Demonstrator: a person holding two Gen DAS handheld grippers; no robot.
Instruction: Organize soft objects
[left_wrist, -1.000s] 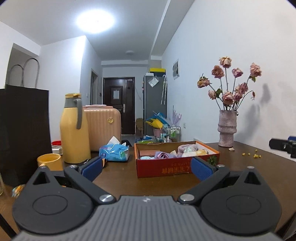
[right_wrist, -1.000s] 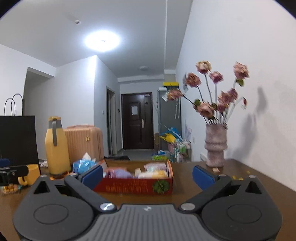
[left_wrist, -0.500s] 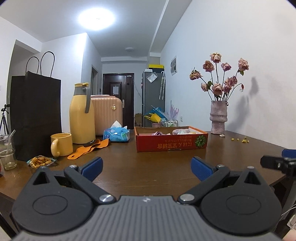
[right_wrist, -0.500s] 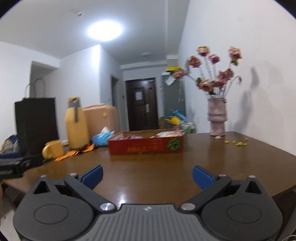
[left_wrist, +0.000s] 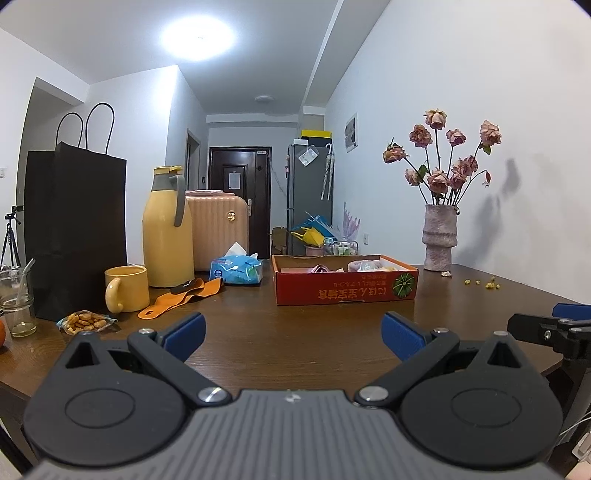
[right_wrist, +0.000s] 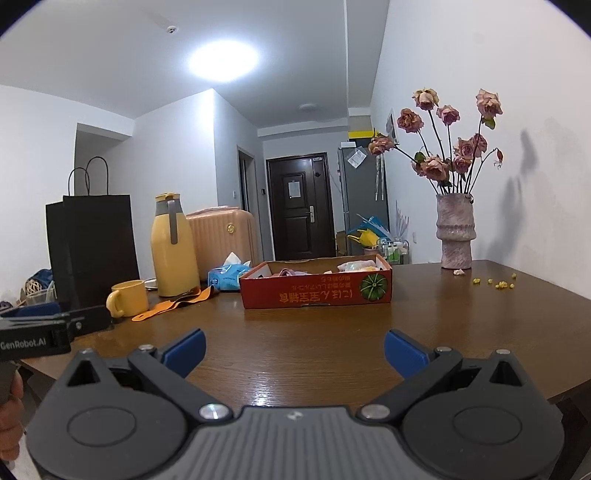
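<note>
With both sets of blue pads spread wide and nothing between them, the left claw (left_wrist: 291, 332) and the right claw (right_wrist: 294, 350) hang released at the near edge of the bench (left_wrist: 295, 332), well apart from anything they might take. Each shows in the other's view: the right claw pokes in at the far right of the left wrist view, and the left one, with a bit of the person's hand below it, sits at the far left of the right wrist view.

Beyond the bare stretch of wood stands a shallow red box (left_wrist: 347, 290), and in it lie the soft things (left_wrist: 364, 265), a heap of pink, purple and pale cloth-like pieces only partly visible over the rim. What each piece is cannot be told from this low angle. To the left of the box sit a blue tissue pack (left_wrist: 236, 270), an orange strap (left_wrist: 181, 295) lying flat, a yellow mug (left_wrist: 127, 288), a yellow jug (left_wrist: 168, 229) and a black paper bag (left_wrist: 75, 229). A vase (left_wrist: 439, 238) of dried roses stands to the right, near the wall.

By my reading, no piece is in hand, so this is either a pause between picks or the close of the job. If more sorting remains, the next move calls for reaching forward over the box rim, coming down from above onto one soft piece, and pinching it lightly without dragging its neighbours.
</note>
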